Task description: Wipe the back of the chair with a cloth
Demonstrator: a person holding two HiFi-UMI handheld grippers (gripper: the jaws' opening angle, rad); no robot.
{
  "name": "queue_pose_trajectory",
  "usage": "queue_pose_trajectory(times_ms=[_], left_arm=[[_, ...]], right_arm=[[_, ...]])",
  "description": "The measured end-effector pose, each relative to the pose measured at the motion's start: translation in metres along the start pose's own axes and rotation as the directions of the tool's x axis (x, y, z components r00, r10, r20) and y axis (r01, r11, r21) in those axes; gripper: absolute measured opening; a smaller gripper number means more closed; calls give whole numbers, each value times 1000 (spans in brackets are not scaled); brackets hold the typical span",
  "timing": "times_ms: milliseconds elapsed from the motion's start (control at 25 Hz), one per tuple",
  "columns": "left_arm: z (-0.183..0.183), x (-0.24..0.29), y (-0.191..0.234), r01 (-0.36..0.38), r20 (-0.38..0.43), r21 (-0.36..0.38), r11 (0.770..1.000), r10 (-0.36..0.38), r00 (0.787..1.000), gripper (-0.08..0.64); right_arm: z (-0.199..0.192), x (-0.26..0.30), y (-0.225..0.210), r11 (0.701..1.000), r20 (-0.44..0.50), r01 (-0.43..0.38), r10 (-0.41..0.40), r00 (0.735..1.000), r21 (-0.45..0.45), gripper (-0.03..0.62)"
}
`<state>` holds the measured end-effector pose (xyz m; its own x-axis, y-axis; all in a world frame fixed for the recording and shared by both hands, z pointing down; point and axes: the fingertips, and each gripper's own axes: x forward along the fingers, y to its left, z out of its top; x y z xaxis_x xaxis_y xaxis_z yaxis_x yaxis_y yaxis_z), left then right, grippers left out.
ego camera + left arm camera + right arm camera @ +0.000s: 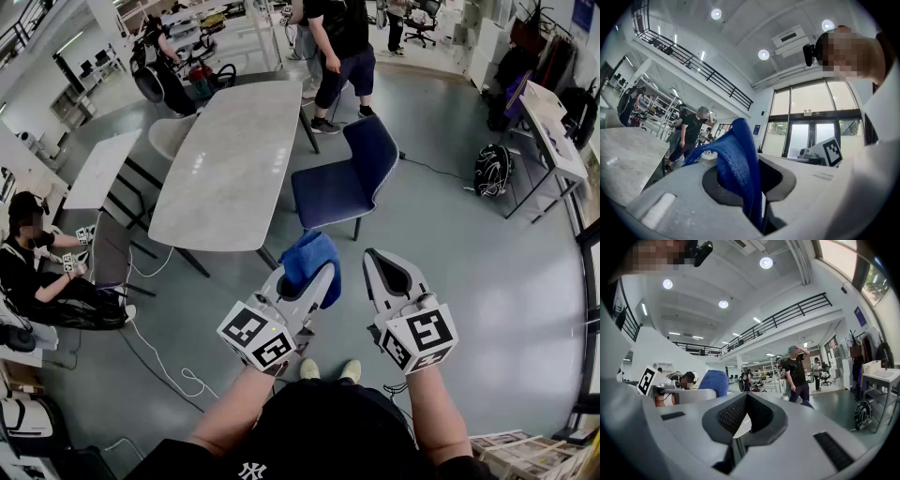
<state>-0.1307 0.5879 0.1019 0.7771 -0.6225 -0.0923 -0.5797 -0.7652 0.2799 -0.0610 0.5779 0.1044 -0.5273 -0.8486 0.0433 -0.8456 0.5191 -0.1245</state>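
A blue chair (342, 178) stands on the floor ahead of me, beside the long table, with its back (373, 150) on the right side. My left gripper (317, 274) is held up in front of me, shut on a blue cloth (312, 255) that bunches over its tips. In the left gripper view the cloth (738, 164) hangs from between the closed jaws of the left gripper (761, 197). My right gripper (380, 264) is held level beside it, shut and with nothing in it. In the right gripper view the right gripper (745, 416) points up and the cloth (714, 380) shows at the left.
A long marble table (234, 159) lies left of the chair. A person (337, 47) stands beyond it, and another person (28, 272) sits at the far left. A black backpack (492, 169) lies on the floor near a white desk (553, 127). A cable (169, 366) runs across the floor.
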Motion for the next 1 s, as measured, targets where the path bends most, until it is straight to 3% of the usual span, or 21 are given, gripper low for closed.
queue_pose_trajectory(times_ms=[480, 800, 1000], left_arm=[[-15, 28, -26, 3, -26, 12, 1000, -2, 1000, 64], [-23, 40, -16, -47, -35, 18, 999, 47, 998, 64], [-23, 48, -6, -40, -41, 26, 999, 41, 998, 64]], right_arm=[[1, -20, -28, 998, 26, -40, 39, 999, 42, 11], [4, -35, -65, 993, 72, -29, 21, 997, 119, 12], [3, -24, -70, 992, 69, -27, 18, 997, 121, 12]])
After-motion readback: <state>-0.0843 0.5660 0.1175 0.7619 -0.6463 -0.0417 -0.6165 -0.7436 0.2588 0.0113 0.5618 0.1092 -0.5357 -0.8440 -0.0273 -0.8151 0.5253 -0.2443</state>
